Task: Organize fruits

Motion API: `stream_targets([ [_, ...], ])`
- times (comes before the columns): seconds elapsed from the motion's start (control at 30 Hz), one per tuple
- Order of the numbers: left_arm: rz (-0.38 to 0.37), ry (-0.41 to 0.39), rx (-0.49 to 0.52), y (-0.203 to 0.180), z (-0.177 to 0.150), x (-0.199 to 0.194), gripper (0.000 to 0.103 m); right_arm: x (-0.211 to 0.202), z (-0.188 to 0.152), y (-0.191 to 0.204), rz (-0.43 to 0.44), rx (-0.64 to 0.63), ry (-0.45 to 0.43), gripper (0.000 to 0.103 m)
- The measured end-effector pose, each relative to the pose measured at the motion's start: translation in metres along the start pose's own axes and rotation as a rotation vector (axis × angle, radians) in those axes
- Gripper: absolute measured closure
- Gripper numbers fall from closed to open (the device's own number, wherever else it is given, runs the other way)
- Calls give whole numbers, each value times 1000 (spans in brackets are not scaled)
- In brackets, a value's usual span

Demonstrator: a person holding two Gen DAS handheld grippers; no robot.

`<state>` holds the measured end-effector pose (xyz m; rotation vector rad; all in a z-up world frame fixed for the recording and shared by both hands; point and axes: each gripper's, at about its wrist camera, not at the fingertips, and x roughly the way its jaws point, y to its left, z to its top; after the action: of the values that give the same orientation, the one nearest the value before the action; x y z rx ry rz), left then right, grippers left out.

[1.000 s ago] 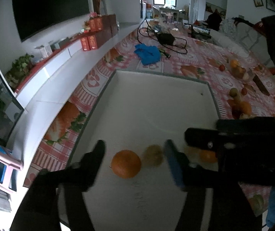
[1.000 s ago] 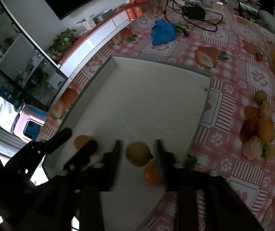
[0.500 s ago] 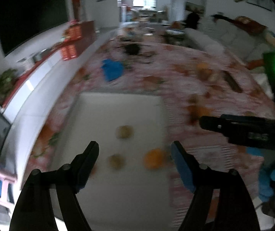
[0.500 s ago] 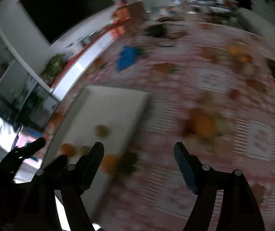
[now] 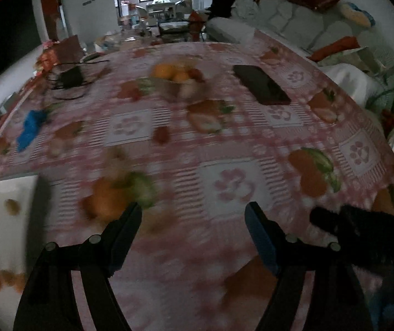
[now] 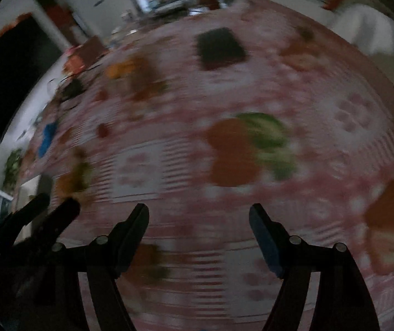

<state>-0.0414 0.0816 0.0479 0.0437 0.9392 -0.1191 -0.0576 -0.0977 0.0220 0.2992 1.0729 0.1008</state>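
Tongs both wide apart, empty: left tongs [image 5: 192,213], right tongs [image 6: 198,215]. Loose fruit cluster [image 5: 119,193] on surface just right of white tray [image 5: 1,220]; few fruits already in tray. Advice: slow, straddle single fruit, close gently, carry to tray.

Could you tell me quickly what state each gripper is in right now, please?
Left gripper: open, nothing between its fingers, above the patterned tablecloth.
Right gripper: open, also holding nothing.
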Motion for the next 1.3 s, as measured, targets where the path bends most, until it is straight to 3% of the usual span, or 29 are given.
stream_targets([
  [0.27, 49, -6, 54, -36, 14, 55, 22, -4, 7, -32, -37, 31, -52, 27],
  [0.33, 22, -16, 22, -34, 16, 63, 16, -4, 9, -33, -42, 29, -60, 27],
  [0.4, 11, 4, 5, -34, 21, 70, 0, -3, 9, -33, -53, 23, -70, 27],
  [0.73, 6, 17, 4, -35, 26, 77, 0, -2, 6, -32, -103, 37, -102, 27],
  [1.03, 7, 17, 4, -34, 26, 77, 0, -11, -10, -35, -124, 60, -68, 26],
  [1.1, 7, 17, 4, -35, 26, 77, 0, -10, -12, -31, -127, 62, -48, 15],
  [1.3, 7, 17, 4, -35, 26, 77, 0, -11, -18, -29, -147, 85, -30, 11],
])
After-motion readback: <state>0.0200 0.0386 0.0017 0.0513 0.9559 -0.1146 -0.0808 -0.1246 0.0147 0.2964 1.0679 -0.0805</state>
